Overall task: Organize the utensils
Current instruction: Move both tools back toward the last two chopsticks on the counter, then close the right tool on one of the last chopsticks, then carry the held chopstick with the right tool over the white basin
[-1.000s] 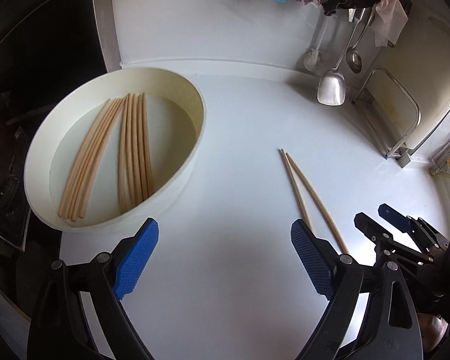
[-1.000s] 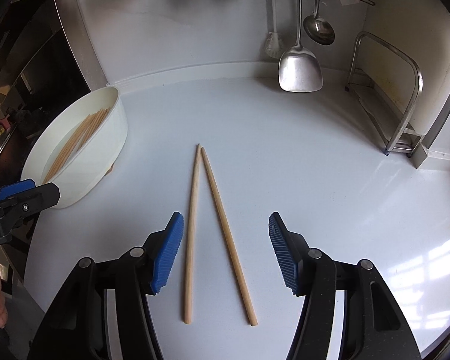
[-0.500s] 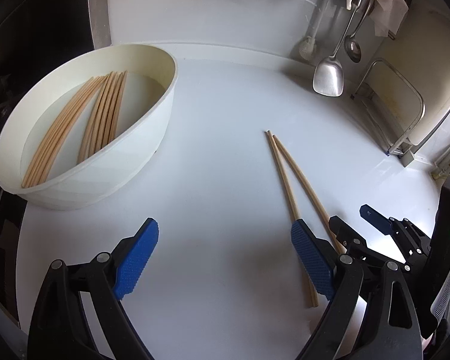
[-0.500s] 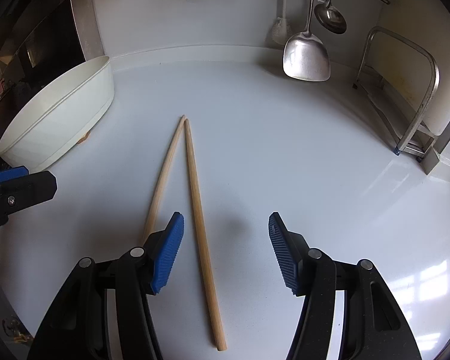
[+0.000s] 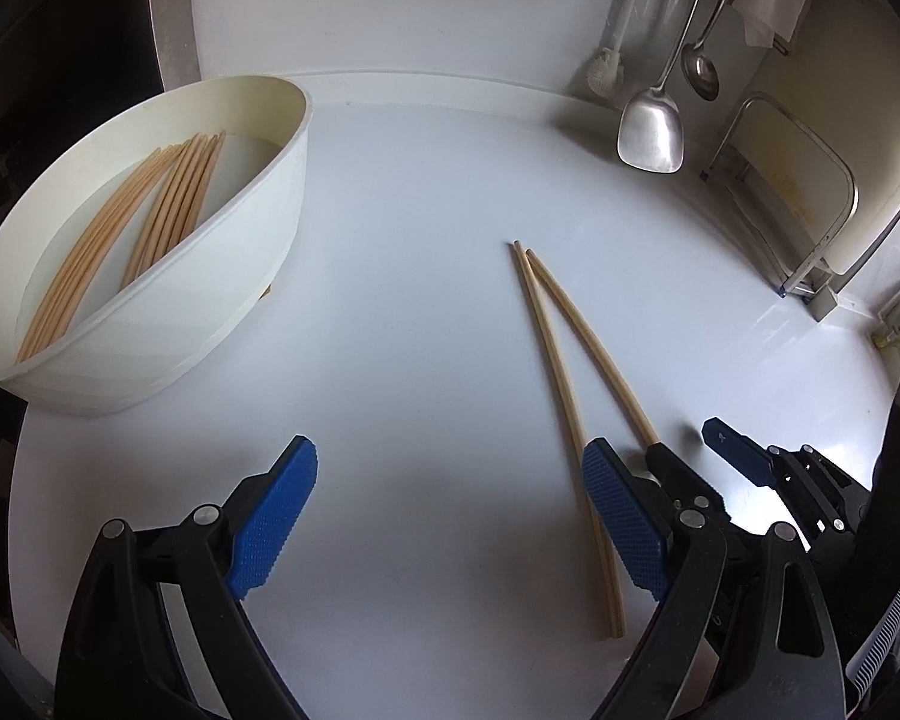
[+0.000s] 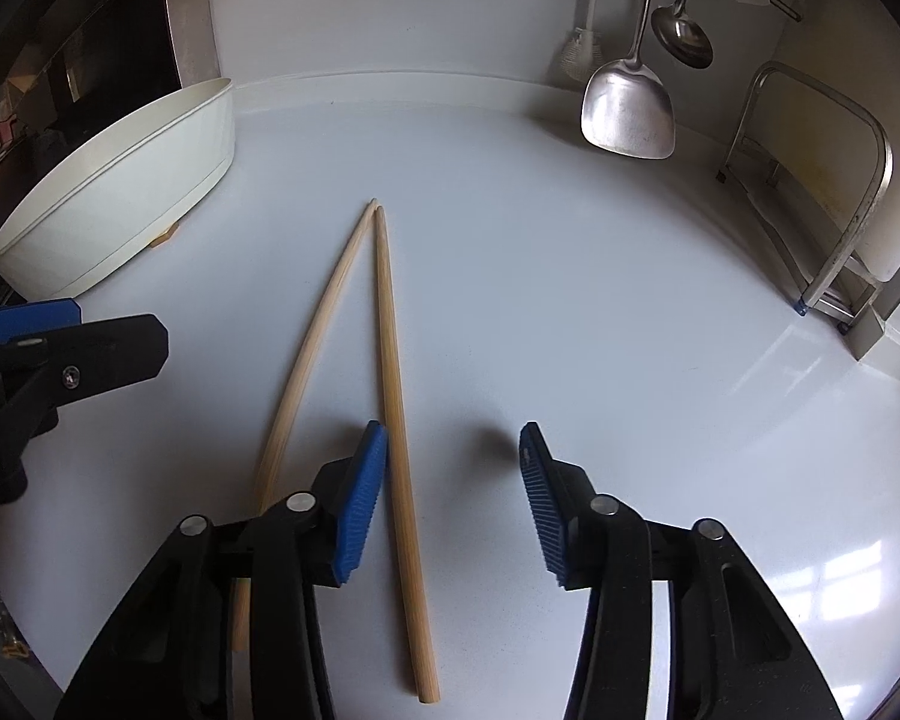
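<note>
- The white bowl [image 5: 168, 312] had slid toward the left edge of the left gripper's view, and more of its outside wall showed than a second before. A bunch of chopsticks [image 5: 150, 222] lay inside it.
- The left gripper [image 5: 450, 516] had come down closer to the white counter [image 5: 420, 330]. Its blue pads stood wide apart with only bare counter between them, so it was released.
- Two loose chopsticks [image 6: 384, 360] lay on the counter in a thin V, tips touching at the far end. They looked bigger and nearer than before.
- The right gripper [image 6: 453, 501] had also come down low, pointing at the counter. Its jaws had just been closing but were not clenched yet. The right chopstick [image 6: 399, 420] lay between the pads, beside the left pad [image 6: 360, 498]. The left chopstick [image 6: 306, 348] ran outside and under that finger.
- A metal spatula [image 6: 627, 111] and a ladle [image 6: 684, 36] hung on the back wall.
</note>
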`<action>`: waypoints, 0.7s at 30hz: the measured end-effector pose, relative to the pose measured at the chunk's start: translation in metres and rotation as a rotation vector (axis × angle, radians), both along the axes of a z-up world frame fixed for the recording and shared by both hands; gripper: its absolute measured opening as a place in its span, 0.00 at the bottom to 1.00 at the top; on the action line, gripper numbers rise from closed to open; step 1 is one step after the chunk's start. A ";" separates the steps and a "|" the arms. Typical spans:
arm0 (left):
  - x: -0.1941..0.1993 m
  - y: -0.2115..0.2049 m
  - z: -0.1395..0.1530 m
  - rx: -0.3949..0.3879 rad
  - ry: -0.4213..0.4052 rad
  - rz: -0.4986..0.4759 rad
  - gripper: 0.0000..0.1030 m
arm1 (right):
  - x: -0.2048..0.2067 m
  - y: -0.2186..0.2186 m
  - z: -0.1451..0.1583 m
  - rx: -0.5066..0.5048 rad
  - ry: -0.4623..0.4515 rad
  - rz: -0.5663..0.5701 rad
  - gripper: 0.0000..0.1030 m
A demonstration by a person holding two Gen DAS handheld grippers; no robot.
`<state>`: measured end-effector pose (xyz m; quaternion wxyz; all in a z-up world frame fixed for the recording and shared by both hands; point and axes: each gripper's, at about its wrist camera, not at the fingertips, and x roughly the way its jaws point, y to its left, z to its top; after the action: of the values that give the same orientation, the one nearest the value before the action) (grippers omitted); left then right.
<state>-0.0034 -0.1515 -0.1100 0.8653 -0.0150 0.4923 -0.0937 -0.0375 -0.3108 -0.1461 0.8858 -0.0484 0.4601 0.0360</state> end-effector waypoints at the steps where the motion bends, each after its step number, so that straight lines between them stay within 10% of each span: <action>1: 0.001 -0.002 -0.001 0.003 0.001 0.002 0.86 | 0.000 -0.001 0.000 0.005 -0.001 0.001 0.33; 6: 0.006 -0.011 -0.010 0.000 0.014 0.012 0.86 | -0.002 -0.001 0.001 0.020 -0.004 0.006 0.10; 21: 0.016 -0.036 -0.031 0.045 0.044 -0.013 0.86 | -0.004 -0.034 0.004 0.060 0.005 -0.076 0.12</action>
<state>0.0121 -0.1877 -0.1408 0.8538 0.0058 0.5131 -0.0880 -0.0417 -0.3453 -0.1423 0.8865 -0.0042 0.4624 0.0165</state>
